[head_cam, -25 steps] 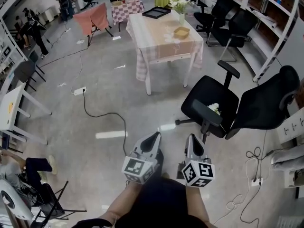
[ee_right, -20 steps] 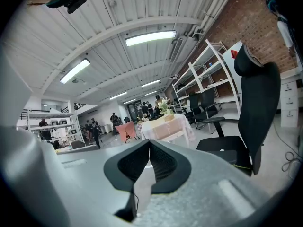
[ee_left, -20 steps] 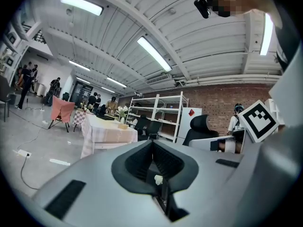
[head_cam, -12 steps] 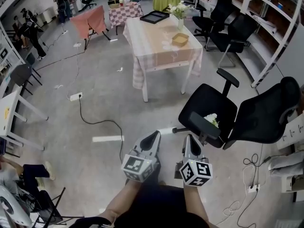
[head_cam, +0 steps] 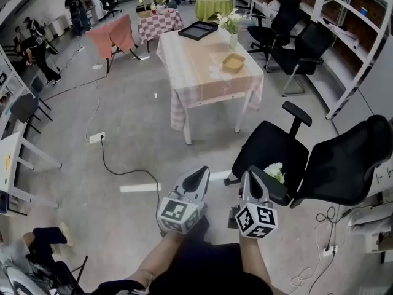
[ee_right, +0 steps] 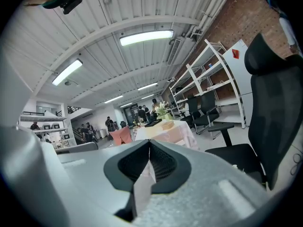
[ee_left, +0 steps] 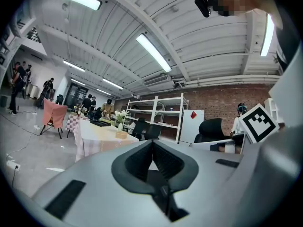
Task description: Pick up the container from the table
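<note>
Concrete floor (head_cam: 123, 140) fills the foreground. Both forearms reach forward from the lower edge, holding the left gripper (head_cam: 198, 176) and right gripper (head_cam: 249, 180) side by side, roughly level, aimed toward the table (head_cam: 196, 72). Each pair of jaws is pressed together with nothing between. The container (head_cam: 234, 62) sits by the table's right edge, well apart from both grippers. A chair (head_cam: 273, 149) stands near the right gripper.
</note>
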